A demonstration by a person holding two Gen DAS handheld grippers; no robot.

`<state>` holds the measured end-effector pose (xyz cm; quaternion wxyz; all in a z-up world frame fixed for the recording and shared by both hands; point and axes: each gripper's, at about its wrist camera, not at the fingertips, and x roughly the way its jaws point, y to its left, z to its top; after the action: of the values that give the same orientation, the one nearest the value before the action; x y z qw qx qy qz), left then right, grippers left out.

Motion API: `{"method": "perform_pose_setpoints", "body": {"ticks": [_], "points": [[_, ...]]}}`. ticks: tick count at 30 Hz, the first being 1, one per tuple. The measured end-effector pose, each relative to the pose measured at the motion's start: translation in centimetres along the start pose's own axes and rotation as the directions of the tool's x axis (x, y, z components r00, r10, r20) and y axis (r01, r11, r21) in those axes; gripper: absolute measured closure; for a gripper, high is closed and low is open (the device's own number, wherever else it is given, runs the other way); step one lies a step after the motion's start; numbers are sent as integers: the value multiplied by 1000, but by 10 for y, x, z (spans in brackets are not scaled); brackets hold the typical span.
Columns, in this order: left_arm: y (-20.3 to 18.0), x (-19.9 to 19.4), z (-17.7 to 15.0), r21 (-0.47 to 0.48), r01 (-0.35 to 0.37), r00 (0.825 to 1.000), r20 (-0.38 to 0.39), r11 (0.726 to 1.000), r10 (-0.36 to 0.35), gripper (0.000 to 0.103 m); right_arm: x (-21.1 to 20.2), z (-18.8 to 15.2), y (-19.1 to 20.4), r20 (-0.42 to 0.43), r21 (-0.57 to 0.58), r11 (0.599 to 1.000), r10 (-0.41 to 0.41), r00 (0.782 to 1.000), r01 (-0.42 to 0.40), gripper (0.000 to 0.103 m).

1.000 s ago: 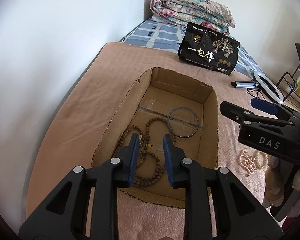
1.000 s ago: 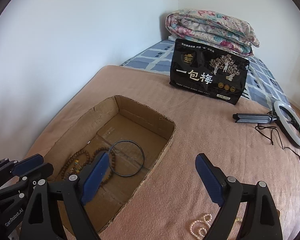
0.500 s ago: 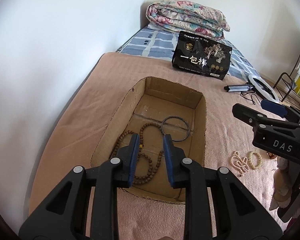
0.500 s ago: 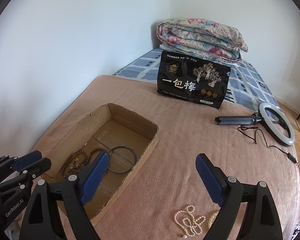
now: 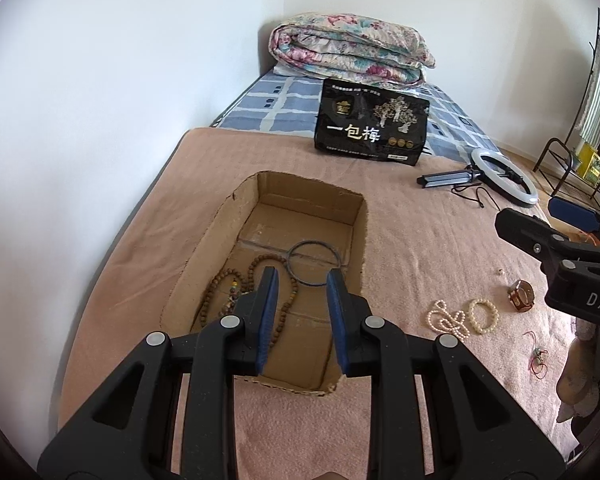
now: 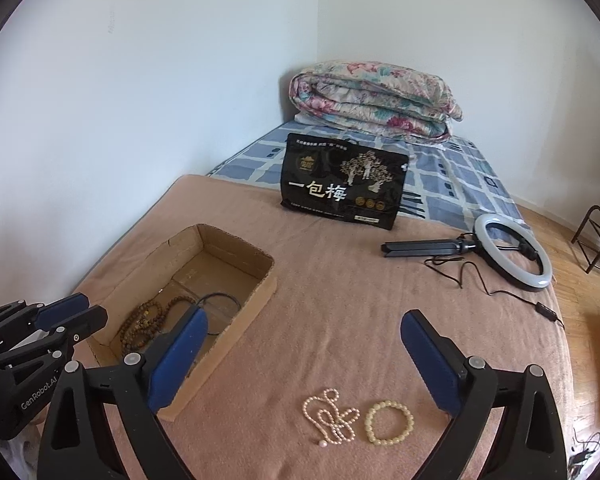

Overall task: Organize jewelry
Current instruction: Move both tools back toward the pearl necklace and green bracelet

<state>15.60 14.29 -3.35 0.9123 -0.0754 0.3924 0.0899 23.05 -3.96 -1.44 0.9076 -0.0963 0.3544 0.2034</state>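
An open cardboard box (image 5: 362, 240) (image 6: 260, 292) lies on the pink blanket. Inside it are a brown wooden bead necklace (image 5: 224, 284) (image 6: 144, 320) and a dark thin ring (image 5: 314, 262) (image 6: 220, 304). My left gripper (image 5: 302, 280) hovers over the box's near end, jaws slightly apart and empty. On the blanket right of the box lie a pearl necklace (image 5: 446, 316) (image 6: 332, 416), a cream bead bracelet (image 5: 482, 316) (image 6: 388, 422), a brown watch (image 5: 522, 296) and a red string piece (image 5: 538, 356). My right gripper (image 6: 304, 340) is wide open and empty above the pearls.
A black snack bag (image 6: 342, 188) stands at the back of the blanket, with a folded floral quilt (image 6: 374, 100) behind it. A ring light with tripod and cable (image 6: 508, 256) lies at the right. A white wall runs along the left. A metal rack (image 5: 568, 168) stands far right.
Both grippers have pulled back and up from the box. The pearl necklace, bead bracelet and watch have come into view. The left jaws stay slightly apart, the right jaws stay wide.
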Motion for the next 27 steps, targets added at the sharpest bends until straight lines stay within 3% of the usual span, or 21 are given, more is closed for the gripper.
{"method": "perform_pose_setpoints", "body": {"ticks": [1, 3, 15, 27], "points": [[-4, -2, -1, 4, 4, 1000, 3, 1000, -4, 67, -3, -1, -4, 3, 4, 1000, -3, 1000, 3, 4], [-11, -6, -2, 10, 14, 1000, 9, 1000, -14, 62, -11, -4, -11, 11, 10, 1000, -11, 1000, 11, 4], [-66, -12, -9, 73, 86, 996, -7, 994, -86, 62, -49, -25, -57, 52, 62, 997, -51, 997, 47, 0], [-110, 0, -20, 119, 156, 987, -54, 981, -150, 62, -65, -55, -104, 13, 113, 988, -107, 994, 105, 0]]}}
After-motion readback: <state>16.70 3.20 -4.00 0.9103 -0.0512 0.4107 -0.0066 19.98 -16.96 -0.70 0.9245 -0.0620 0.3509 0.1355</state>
